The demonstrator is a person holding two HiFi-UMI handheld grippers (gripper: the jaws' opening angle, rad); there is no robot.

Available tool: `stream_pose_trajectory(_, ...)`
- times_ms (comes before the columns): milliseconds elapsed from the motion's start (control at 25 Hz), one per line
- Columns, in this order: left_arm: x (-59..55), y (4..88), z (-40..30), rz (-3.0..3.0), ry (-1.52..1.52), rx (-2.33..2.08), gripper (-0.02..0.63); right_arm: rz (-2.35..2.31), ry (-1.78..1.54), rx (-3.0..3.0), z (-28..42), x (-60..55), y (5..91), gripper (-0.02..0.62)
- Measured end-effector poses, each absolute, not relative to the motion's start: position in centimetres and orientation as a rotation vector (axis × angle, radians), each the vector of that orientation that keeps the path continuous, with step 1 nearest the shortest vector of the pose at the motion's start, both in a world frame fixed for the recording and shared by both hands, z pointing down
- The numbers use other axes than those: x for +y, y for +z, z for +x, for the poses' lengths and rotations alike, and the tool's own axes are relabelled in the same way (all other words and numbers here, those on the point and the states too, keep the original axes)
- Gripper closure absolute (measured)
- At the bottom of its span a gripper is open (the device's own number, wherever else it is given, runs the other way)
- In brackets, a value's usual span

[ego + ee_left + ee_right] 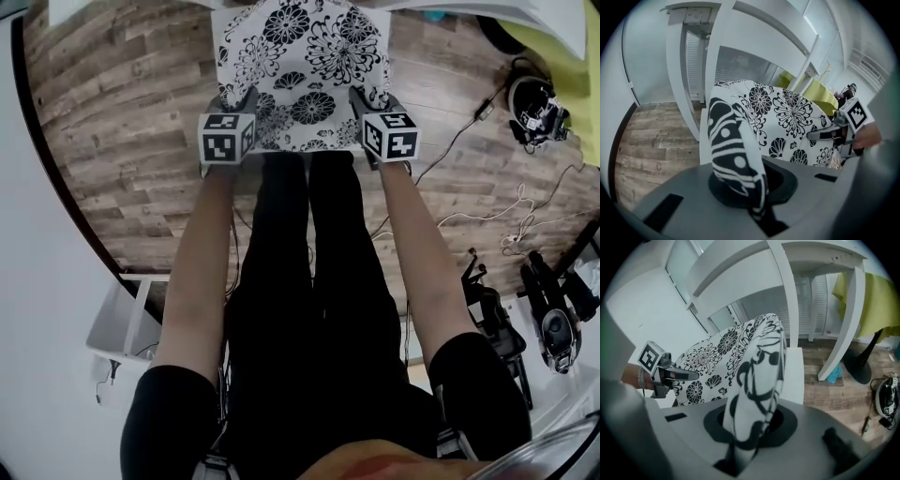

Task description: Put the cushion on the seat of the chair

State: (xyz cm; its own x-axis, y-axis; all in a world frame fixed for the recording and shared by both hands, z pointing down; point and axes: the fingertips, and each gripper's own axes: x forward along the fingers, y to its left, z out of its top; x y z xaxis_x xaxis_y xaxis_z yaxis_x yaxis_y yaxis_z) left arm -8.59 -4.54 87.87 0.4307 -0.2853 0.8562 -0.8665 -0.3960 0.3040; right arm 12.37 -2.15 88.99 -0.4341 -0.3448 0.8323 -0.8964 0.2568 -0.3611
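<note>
The left gripper (236, 101) has its jaws closed tight on the near-left corner of the square white fabric cushion w/ black floral print (305, 66); in the left gripper view that corner is bunched into a fold and pinched in the slot btwn the jaws; the right gripper (367, 101) is the same, jaws clamped on the near-right corner, fabric folded and squeezed btwn them; each carries its black-and-white marker cube, left (227, 138) and right (390, 136), just on the near side of the cushion's edge; the cushion hangs spread btwn the two grips and reaches away to the far side, its near edge just beyond the person's black-trousered legs (309, 281); bare forearms (202, 272) run from the grippers back to short black sleeves; a flat white chair seat (794, 373) shows under the cushion at its right edge in the right gripper view, and at its left edge in the left gripper view; can't tell if cushion and seat touch; a white table frame w/ slim legs (787, 301) stands over the far side; a yellow-green cloth (874, 296) is at far right; brown wood-plank floor (122, 122) lies all round; a black headset-type device (536, 111) w/ thin cables (487, 216) lies on the floor to the right, well apart from the cushion.
</note>
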Motion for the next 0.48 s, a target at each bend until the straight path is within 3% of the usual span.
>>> stream_pose_trajectory(320, -4.5, 91.0, -9.0, 1.826, 1.004, -0.923, 0.569, 1.056, 1.158, -1.796, 13.1, -2.2, 92.1, 0.507)
stream_pose_trajectory(480, -4.6, 92.0, -9.6, 1.794, 1.037, -0.931, 0.532, 1.056, 1.13, -1.74, 13.8, -2.5, 93.0, 0.456)
